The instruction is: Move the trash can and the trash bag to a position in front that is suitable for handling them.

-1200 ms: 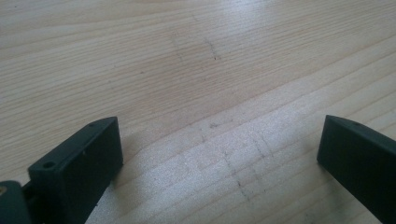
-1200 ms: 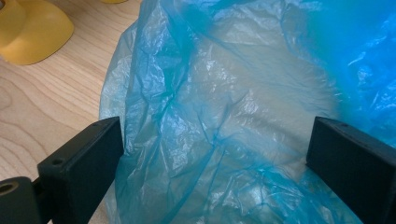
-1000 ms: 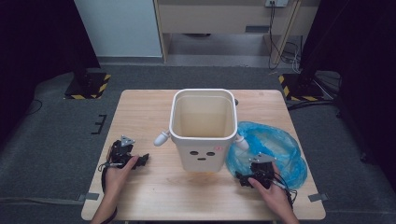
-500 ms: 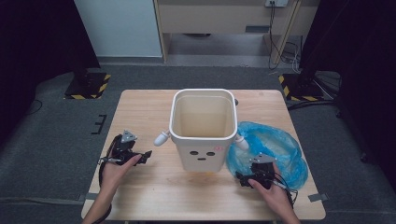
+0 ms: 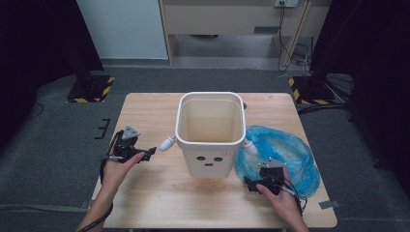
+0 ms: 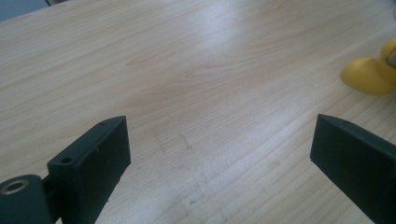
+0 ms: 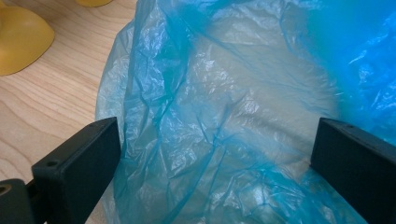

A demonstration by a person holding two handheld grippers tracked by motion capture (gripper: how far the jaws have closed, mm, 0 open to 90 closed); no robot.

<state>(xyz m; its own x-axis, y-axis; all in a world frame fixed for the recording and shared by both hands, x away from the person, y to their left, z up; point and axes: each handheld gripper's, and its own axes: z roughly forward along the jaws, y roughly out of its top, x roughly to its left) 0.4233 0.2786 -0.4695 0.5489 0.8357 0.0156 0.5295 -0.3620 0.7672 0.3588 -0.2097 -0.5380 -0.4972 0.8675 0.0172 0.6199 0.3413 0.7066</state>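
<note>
In the high view a white square plastic bin (image 5: 210,133) stands at centre on the light wooden table (image 5: 154,203); the crumpled blue plastic bag (image 5: 295,154) lies just right of it; the left gripper (image 5: 145,153) sits lower left, the right gripper (image 5: 252,185) lower right at the bag's edge. In the left gripper view the jaws gape over bare wood; a yellowish rounded knob (image 6: 369,74) shows upper right. In the right gripper view the jaws spread wide over the bag (image 7: 224,116), holding nothing.

Even overhead light falls on the pale wooden counter (image 5: 145,193) in the high view, while the floor and side curtains sink into near-black. A soft shadow pools beneath the white bin (image 5: 211,145). In the left gripper view a broad sheen washes out the wood grain; the blue plastic bag (image 7: 243,116) glints with crinkled highlights, its far corner blurred.
</note>
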